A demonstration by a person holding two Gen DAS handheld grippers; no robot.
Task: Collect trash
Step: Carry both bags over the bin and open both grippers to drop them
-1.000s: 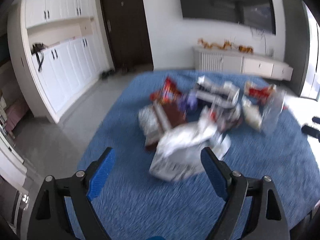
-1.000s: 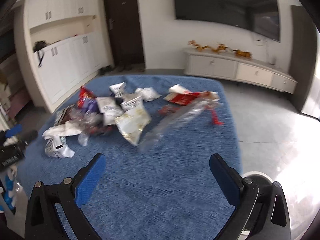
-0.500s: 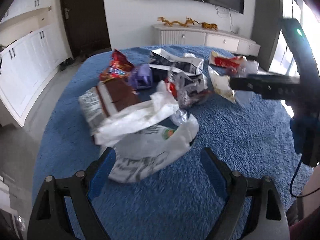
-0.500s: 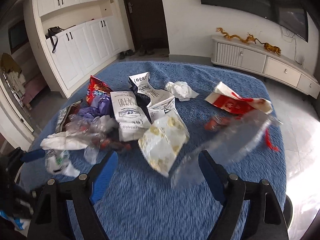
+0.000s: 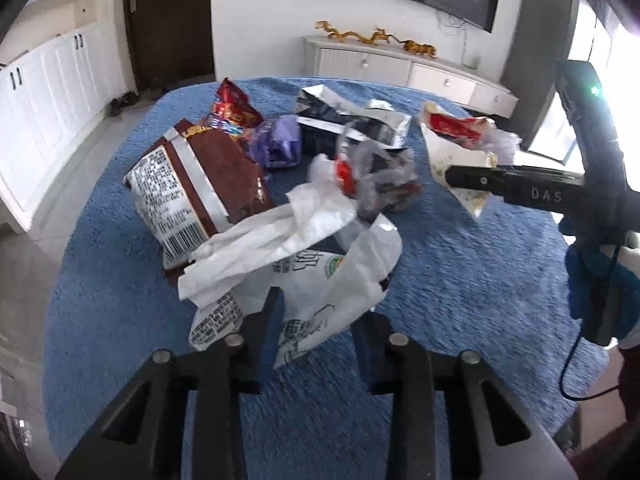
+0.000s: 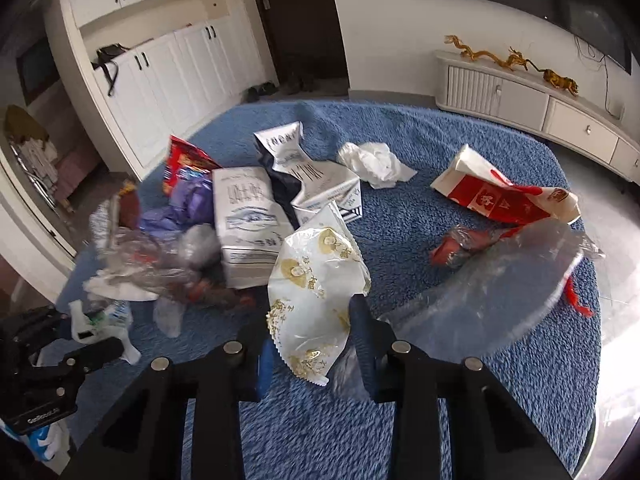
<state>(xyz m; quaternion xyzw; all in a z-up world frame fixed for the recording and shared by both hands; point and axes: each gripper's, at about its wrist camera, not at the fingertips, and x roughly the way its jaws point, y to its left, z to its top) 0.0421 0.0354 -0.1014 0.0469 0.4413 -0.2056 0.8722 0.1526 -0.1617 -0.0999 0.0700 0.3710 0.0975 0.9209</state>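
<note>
Trash lies in a heap on a round table with a blue fuzzy cover. My left gripper is shut on a white printed plastic bag at the near edge of the heap. My right gripper is shut on a white and gold snack wrapper. A brown snack bag, a red wrapper, a purple wrapper and white milk cartons lie behind. A clear plastic sheet lies right of the right gripper.
A red and white carton and a crumpled white tissue lie at the far side of the table. The right gripper's body shows at the right of the left wrist view. White cabinets and a low TV console stand beyond.
Both grippers moved forward into the heap and closed from wide open: the left onto the white plastic bag, the right onto the white and gold wrapper.
</note>
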